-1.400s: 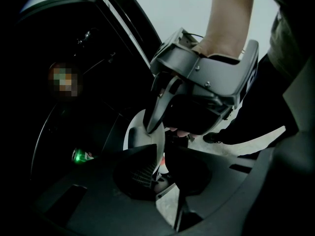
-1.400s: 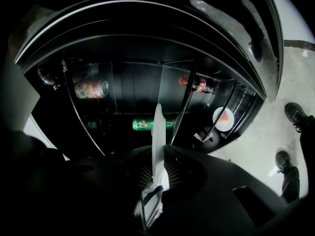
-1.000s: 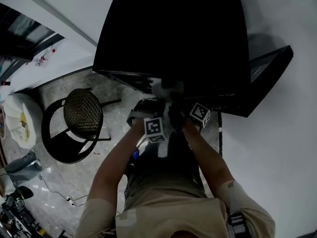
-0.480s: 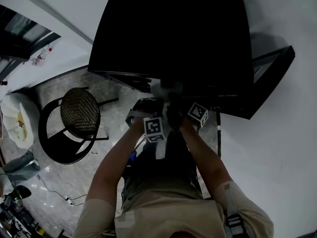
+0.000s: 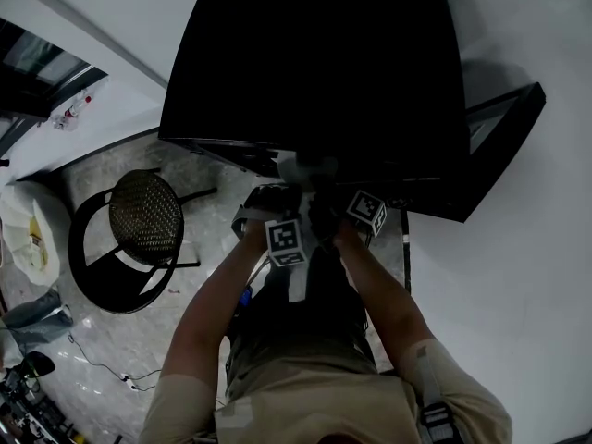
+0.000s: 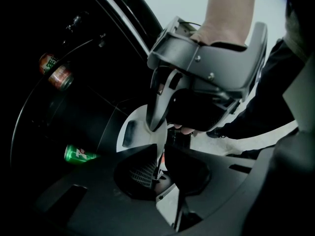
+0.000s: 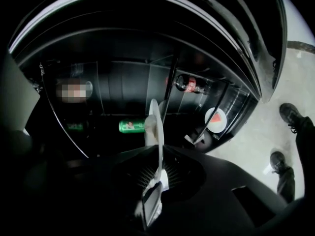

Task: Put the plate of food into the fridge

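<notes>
My left tool (image 6: 158, 165) and just-tightened right tool (image 7: 159, 168) clamp the round white plate (image 6: 140, 137) by its rim, steadying it in front of the open black fridge (image 5: 314, 63).

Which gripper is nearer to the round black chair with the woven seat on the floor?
Left. In the head view the left gripper sits on the side of the round black woven-seat chair; the right gripper is just beyond it, farther from the chair.
</notes>
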Tool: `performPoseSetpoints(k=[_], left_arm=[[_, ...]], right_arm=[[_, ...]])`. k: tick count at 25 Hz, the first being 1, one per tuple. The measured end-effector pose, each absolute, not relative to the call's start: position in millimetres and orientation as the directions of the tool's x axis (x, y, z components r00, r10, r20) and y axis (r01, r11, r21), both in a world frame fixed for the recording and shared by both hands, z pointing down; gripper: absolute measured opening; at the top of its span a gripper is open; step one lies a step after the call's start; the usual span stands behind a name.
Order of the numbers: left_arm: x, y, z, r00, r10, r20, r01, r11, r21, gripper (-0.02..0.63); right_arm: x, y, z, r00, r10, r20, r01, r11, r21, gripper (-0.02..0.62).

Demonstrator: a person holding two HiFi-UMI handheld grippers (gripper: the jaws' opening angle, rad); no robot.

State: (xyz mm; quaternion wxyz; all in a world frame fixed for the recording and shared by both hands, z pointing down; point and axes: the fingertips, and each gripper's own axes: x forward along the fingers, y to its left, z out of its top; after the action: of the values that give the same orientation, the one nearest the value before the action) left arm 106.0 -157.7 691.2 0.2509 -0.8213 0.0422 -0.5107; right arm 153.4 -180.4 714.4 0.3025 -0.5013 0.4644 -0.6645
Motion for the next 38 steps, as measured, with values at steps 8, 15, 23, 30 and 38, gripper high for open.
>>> performPoseSetpoints(k=[8, 15, 23, 30, 38], left_arm=[[106, -161, 697, 0.469, -0.322, 0.822, 0.185, -0.875, -0.447, 0.049], [112, -167, 698, 0.474, -0.330, 0.816, 0.194, -0.865, -0.462, 0.049], [114, -173, 698, 0.487, -0.346, 0.802, 0.178, -0.860, -0.479, 0.049], [108, -185, 692, 0.490, -0.389, 0.780, 0.107, -0.862, -0.496, 0.055], [103, -196, 698, 0.466, -0.401, 0.789, 0.073, -0.871, -0.486, 0.054]], right_arm=[[148, -169, 715, -0.355, -0.842, 0.406, -0.105, -0.395, -0.913, 0.037], [133, -158, 710, -0.402, -0.826, 0.395, -0.104, -0.387, -0.916, 0.037], [132, -166, 709, -0.366, -0.839, 0.402, -0.078, -0.403, -0.912, 0.034], [145, -168, 711, -0.303, -0.856, 0.419, -0.076, -0.417, -0.906, 0.031], [148, -171, 710, -0.278, -0.861, 0.426, -0.073, -0.424, -0.903, 0.029]])
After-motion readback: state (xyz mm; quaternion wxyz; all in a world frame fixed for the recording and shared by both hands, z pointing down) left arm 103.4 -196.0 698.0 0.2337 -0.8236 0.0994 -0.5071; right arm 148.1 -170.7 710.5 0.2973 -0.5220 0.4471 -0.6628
